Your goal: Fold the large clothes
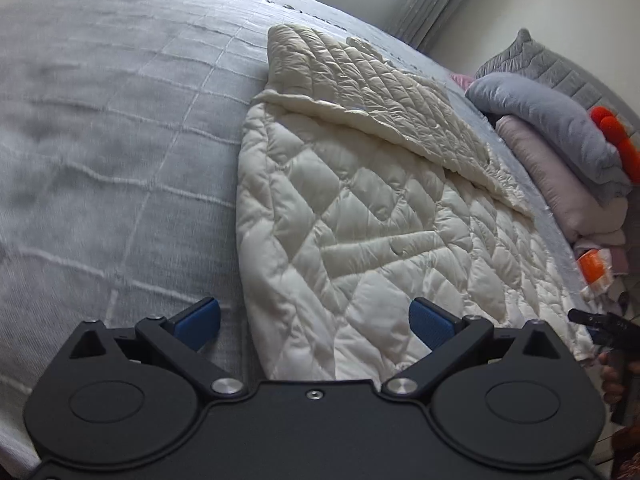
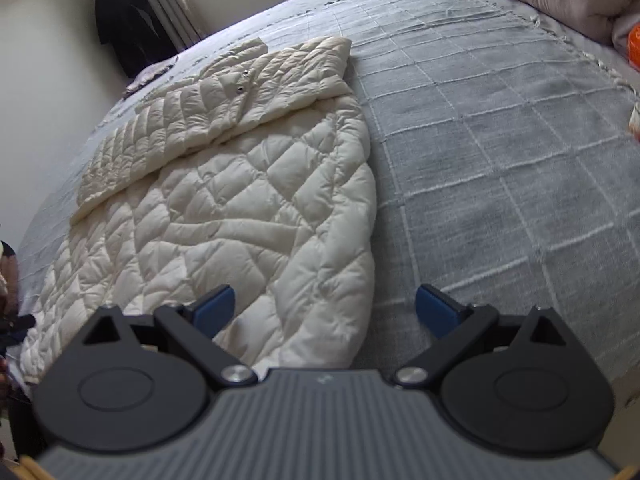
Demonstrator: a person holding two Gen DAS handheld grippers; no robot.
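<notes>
Already partly folded, a cream quilted coat (image 1: 360, 216) lay on a grey bedspread (image 1: 120, 140), sleeve across at 1 o'clock. Both grippers, left gripper (image 1: 314, 322) and right gripper (image 2: 324, 308), hovered spread apart, empty. Pinching the near hem corners evenly would likely keep the fold square.

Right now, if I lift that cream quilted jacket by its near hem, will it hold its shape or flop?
The quilted jacket will probably flop: its sleeve already drapes limply. The puffy filling suggests it is light for its bulk. The sheen hints at slippery fabric.
</notes>
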